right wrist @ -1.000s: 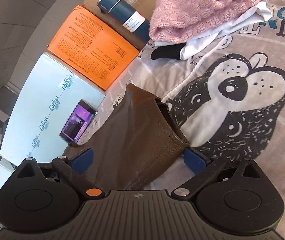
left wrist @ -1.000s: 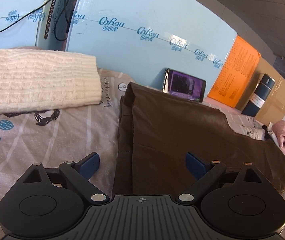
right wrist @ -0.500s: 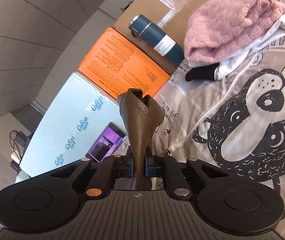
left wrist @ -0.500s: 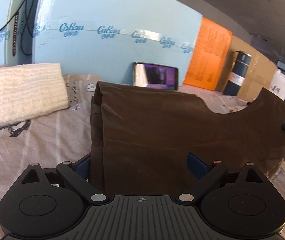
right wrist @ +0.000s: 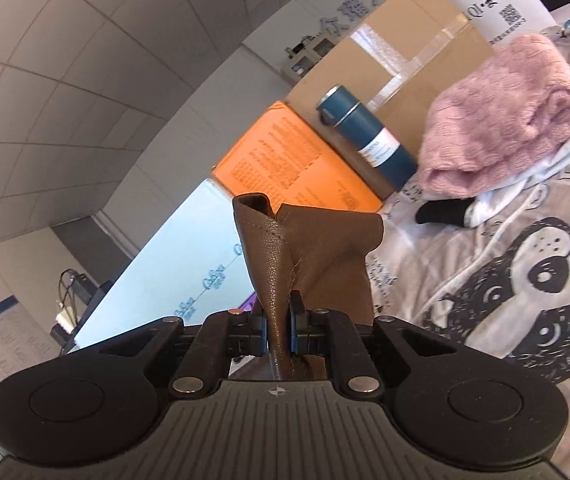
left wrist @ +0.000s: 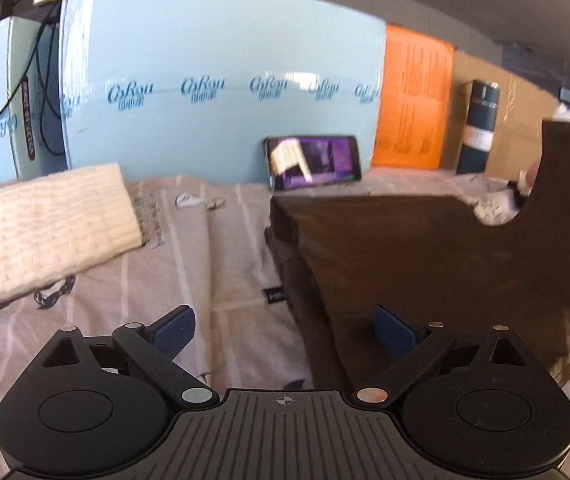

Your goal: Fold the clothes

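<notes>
A brown leather-like garment (left wrist: 425, 264) lies part-folded on the printed bedsheet (left wrist: 221, 256), its right end lifted into the air. My left gripper (left wrist: 285, 326) is open and low over the garment's near left edge; its right fingertip sits over the brown cloth, its left one over the sheet. My right gripper (right wrist: 278, 330) is shut on a bunched brown end of the garment (right wrist: 285, 248), which stands up between the pads above the bed.
A folded cream knit sweater (left wrist: 41, 232) lies at the left. A phone (left wrist: 313, 162) leans on a light blue box (left wrist: 221, 92), with an orange box (left wrist: 413, 100) and a dark blue flask (left wrist: 479, 128) beside it. A pink knit pile (right wrist: 505, 116) lies on white clothes.
My right gripper closed on the garment's end and lifted it off the bed. The left gripper shifted sideways and rolled, staying open over the garment's left edge.
</notes>
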{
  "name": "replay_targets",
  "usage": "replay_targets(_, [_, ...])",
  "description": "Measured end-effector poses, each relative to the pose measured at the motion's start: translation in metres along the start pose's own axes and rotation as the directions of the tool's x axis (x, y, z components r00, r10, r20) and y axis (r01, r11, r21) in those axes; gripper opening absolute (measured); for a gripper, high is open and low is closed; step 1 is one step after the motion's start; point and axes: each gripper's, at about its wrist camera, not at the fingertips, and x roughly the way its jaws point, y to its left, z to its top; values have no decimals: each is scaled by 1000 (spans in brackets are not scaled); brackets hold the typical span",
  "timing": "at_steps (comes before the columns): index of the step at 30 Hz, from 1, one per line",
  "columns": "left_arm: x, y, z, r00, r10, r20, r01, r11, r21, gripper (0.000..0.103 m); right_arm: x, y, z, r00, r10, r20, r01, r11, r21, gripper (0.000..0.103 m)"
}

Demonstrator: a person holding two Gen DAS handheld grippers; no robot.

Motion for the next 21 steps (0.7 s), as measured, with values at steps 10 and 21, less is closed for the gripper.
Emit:
replay_targets(10, [2, 3, -2, 999, -34, -13, 34, 999, 6, 98, 52, 67, -42, 968, 142, -207, -166, 981, -103, 9])
replay_targets(21, [-19, 24, 1, 984, -19, 175, 42, 991, -128, 98, 60, 104, -124, 875, 119, -470, -318, 872, -371, 42])
